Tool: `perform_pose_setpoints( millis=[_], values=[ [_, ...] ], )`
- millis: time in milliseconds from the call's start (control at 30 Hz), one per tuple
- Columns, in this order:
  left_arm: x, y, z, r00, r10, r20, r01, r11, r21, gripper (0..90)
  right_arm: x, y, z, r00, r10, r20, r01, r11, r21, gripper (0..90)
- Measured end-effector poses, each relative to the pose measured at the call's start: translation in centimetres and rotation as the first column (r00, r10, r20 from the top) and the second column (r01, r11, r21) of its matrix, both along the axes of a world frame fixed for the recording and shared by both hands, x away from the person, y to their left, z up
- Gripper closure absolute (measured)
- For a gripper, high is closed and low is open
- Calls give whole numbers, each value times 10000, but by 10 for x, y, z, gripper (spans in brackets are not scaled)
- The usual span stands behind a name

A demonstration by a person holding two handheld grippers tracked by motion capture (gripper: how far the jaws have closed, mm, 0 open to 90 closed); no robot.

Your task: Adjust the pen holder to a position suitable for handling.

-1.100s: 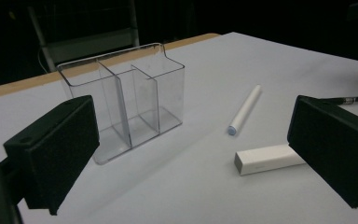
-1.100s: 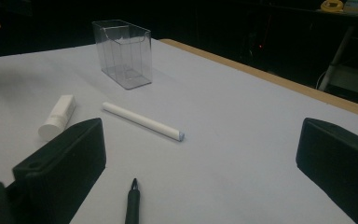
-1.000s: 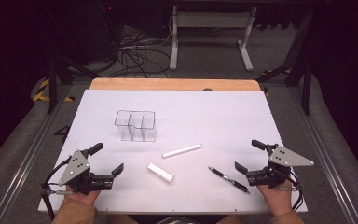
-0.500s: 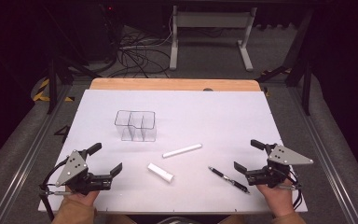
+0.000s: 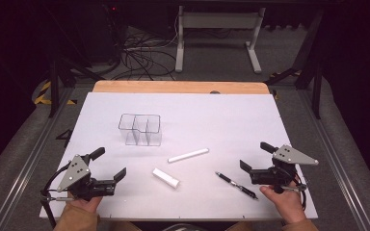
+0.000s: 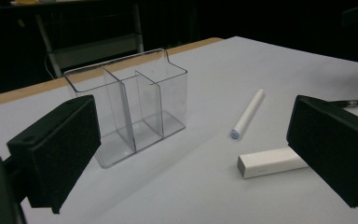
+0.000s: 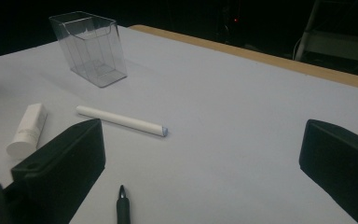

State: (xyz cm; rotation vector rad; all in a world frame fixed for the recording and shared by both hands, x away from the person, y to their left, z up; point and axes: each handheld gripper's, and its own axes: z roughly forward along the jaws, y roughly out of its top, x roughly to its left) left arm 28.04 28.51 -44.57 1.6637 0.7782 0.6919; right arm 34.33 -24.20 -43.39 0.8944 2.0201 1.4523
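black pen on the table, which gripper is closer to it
Right. The right gripper sits open just beside the black pen, toward the table's right edge. The left gripper is open far across the table, past the white block.

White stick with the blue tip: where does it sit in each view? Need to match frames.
High view: the white stick lies mid-table, slanted, right of and nearer than the clear organizer.
Left gripper view: the stick is right of centre, blue tip toward the camera, right of the organizer.
Right gripper view: the stick is left of centre, tip pointing right, below the organizer.
Shared landmark: the clear organizer.
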Motion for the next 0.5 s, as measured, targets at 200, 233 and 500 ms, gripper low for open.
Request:
perform_pose_setpoints(
  millis=[200,233,500],
  values=[
    [0,-1,-1,10000,5,-14,-5,10000,8,36,-1,3,6,9997,240,-51,-242,9984,-502,87],
    [0,-2,-1,10000,10,-5,-10,10000,-3,37,0,4,7,9996,290,-68,-294,9980,-553,87],
    [0,-1,-1,10000,42,-43,-42,10000,14,37,7,16,15,9987,511,-90,-516,9958,-756,114]
  ],
)
